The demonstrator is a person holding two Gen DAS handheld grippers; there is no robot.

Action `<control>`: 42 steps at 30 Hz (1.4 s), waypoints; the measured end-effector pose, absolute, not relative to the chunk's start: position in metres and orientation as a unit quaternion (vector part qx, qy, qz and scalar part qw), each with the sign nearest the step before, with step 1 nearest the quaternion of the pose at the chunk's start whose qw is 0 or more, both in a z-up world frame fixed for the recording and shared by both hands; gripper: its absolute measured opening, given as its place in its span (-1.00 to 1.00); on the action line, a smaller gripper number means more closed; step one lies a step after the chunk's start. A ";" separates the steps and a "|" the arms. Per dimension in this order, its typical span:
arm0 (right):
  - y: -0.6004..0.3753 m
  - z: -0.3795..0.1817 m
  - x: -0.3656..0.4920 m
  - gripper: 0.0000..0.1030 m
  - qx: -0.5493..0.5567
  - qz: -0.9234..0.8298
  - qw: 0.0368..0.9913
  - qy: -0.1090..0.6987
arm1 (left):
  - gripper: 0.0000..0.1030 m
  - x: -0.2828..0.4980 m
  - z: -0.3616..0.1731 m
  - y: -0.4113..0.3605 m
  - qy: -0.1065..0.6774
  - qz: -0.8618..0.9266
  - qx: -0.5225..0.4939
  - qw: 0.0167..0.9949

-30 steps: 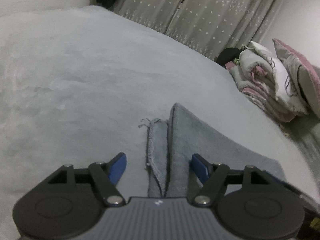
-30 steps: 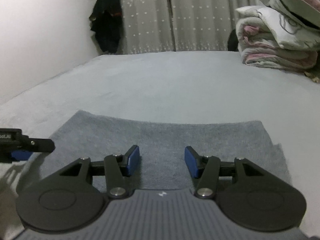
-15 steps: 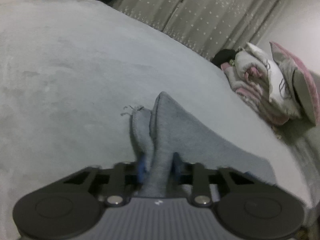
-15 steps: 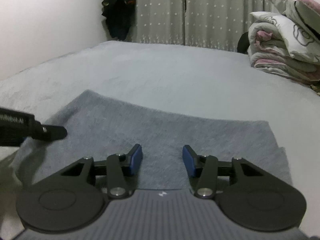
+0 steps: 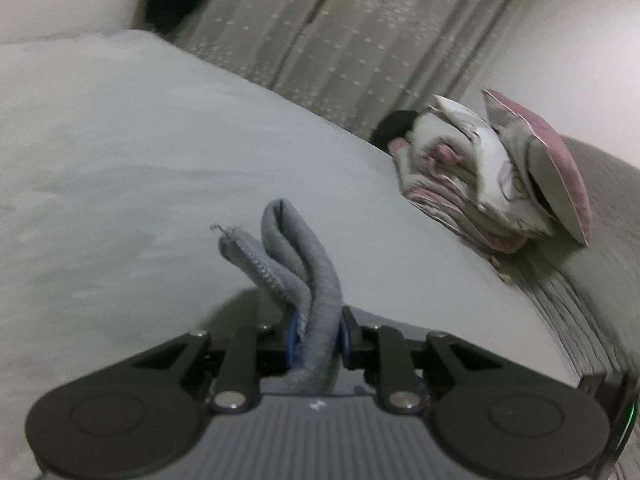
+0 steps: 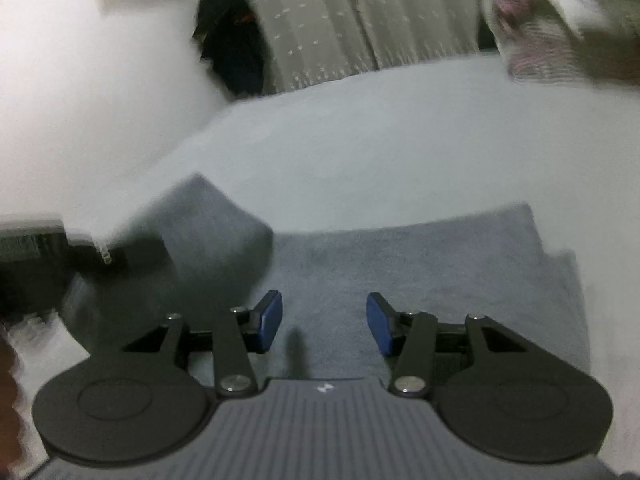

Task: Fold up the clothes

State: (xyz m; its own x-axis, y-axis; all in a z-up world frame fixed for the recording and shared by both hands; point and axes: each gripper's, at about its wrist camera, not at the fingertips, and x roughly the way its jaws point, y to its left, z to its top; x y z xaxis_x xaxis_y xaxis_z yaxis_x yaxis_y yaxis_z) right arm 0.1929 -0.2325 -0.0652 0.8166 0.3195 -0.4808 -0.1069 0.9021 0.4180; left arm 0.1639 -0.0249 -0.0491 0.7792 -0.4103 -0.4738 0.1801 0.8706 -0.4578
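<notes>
1. Grey terry cloth point(image 6: 400, 264), frayed at one hem, lies on the pale bed point(image 5: 120, 160), its left edge lifted.
2. My left gripper point(image 5: 316, 338) pinches that bunched edge between its blue pads.
3. My right gripper point(image 6: 324, 318) hovers spread over the flat part.
4. I count one cloth, two grippers, one bedding stack point(image 5: 492, 176) far right, one dotted curtain point(image 5: 340, 36).
</notes>
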 end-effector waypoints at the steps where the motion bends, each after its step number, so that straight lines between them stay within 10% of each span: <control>1: -0.245 -0.064 0.191 0.01 0.225 0.118 0.927 0.277 | -0.61 0.164 -0.047 -0.032 0.291 -0.168 -0.191 0.922; 11: -0.321 -0.086 0.190 0.19 0.486 0.174 0.816 0.258 | -0.94 0.165 -0.054 -0.108 0.340 -0.271 -0.147 0.888; 16: -0.318 -0.078 0.197 0.19 0.472 0.170 0.823 0.266 | -0.14 0.141 -0.048 -0.113 0.311 -0.290 -0.077 0.902; 29: -0.288 -0.068 0.212 0.24 0.413 0.189 0.846 0.281 | 0.26 0.086 -0.043 -0.068 0.235 -0.229 0.066 0.942; 35: -0.274 -0.072 0.211 0.17 0.402 0.164 0.864 0.254 | 0.11 0.093 -0.058 -0.065 0.220 -0.233 0.041 0.946; 38: -0.273 -0.076 0.211 -0.58 0.400 0.150 0.872 0.239 | -0.30 0.094 -0.062 -0.074 0.186 -0.237 0.038 0.953; 42: -0.278 -0.068 0.207 -0.63 0.383 0.150 0.886 0.214 | -0.66 0.099 -0.058 -0.082 0.180 -0.249 0.012 0.952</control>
State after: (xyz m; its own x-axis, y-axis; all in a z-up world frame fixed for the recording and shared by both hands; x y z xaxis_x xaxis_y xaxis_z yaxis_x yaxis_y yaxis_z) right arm 0.2067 -0.2778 -0.0683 0.8635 0.4294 -0.2644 -0.1014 0.6614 0.7431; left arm 0.0986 -0.0825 -0.0577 0.8111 -0.4692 -0.3492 0.4778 0.8759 -0.0673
